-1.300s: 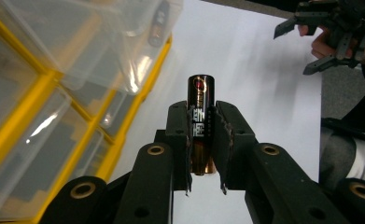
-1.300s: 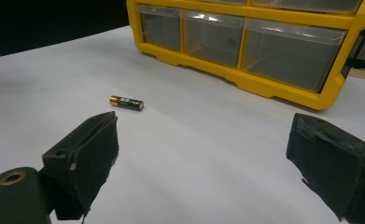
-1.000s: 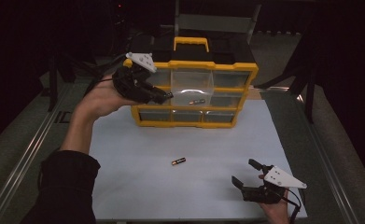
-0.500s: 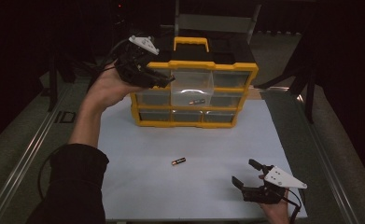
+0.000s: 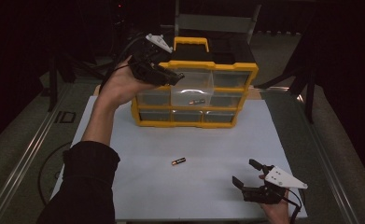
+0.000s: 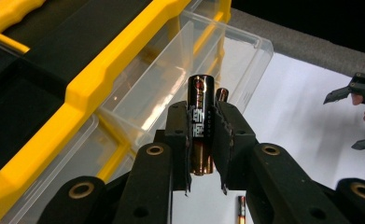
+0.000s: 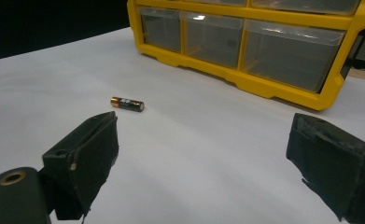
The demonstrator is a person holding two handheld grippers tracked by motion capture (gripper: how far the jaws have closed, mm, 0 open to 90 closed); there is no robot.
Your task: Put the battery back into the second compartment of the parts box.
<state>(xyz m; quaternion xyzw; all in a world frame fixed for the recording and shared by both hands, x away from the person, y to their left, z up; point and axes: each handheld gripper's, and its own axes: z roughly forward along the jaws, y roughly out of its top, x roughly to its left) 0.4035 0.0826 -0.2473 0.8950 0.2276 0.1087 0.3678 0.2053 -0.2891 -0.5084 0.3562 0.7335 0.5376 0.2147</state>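
While the copper-and-black cylindrical battery (image 6: pixel 200 122) is pinched upright in the left gripper (image 6: pixel 201 140) above the pulled-out clear plastic drawer (image 6: pixel 189 74) of the yellow organiser (image 5: pixel 245 70), lower it before releasing. The right gripper (image 7: pixel 203 168) rests spread near the spare battery (image 7: pixel 127 104) on the white table (image 5: pixel 138 186).

This looks like a lab or workshop bench set up for recording, with everything around it kept dark. A white sheet (image 5: pixel 208 186) covers the middle of a grey table (image 5: pixel 26 154), and a yellow parts organizer (image 5: pixel 194 91) with clear plastic drawers and a carry handle stands at the far end of that sheet. Metal rails (image 5: pixel 21 163) run along the table's edge left of the organizer, black stands and cables (image 5: pixel 63 70) crowd the gloom to its left and right, and a metal frame (image 5: pixel 217 21) rises just behind it.
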